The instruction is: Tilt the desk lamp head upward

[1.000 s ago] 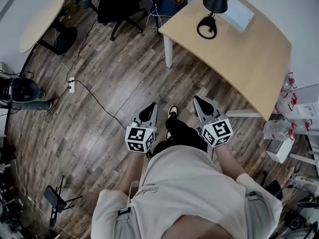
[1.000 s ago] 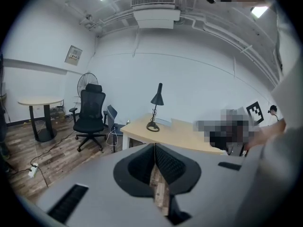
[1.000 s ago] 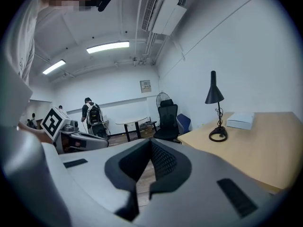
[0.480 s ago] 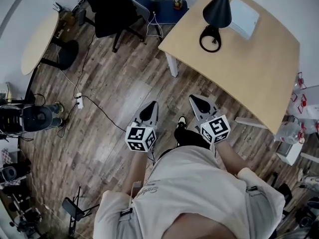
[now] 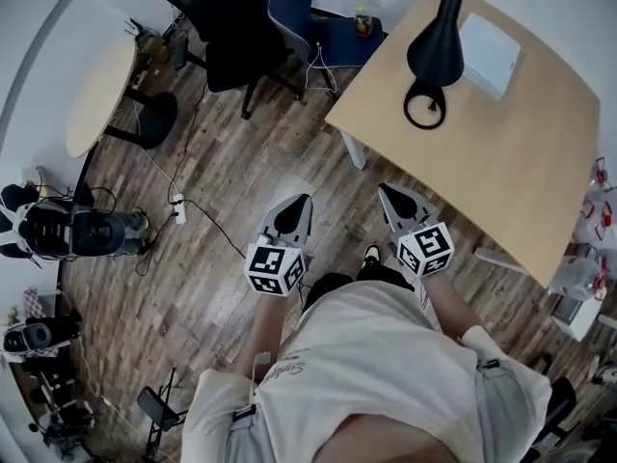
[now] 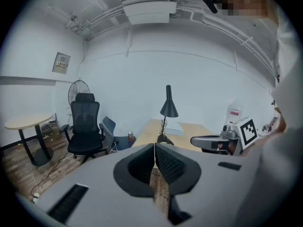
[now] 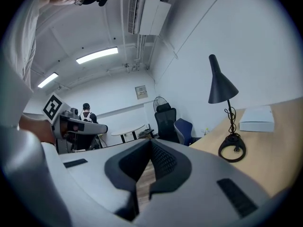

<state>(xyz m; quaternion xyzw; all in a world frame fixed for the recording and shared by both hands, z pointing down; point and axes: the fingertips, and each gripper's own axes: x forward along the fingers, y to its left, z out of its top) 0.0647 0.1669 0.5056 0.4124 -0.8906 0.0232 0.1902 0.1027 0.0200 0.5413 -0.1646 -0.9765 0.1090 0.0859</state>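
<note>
A black desk lamp (image 5: 439, 37) stands on the wooden desk (image 5: 521, 162), its cone head pointing down above its ring base (image 5: 425, 105). In the right gripper view the lamp (image 7: 220, 86) rises at the right on the desk. It also shows small and far off in the left gripper view, the lamp (image 6: 168, 109) at centre. My left gripper (image 5: 292, 212) and right gripper (image 5: 392, 202) are held side by side in front of the person, well short of the desk. Both are shut with nothing between the jaws.
A white box (image 5: 487, 54) lies on the desk behind the lamp. A black office chair (image 5: 227, 37) and a blue chair (image 5: 299, 13) stand left of the desk. A round table (image 5: 96, 95) is at the far left, cables and a power strip (image 5: 177, 212) on the floor.
The person has stepped forward: the desk and lamp have drawn nearer in the head view. Both grippers keep their places, side by side and shut.
</note>
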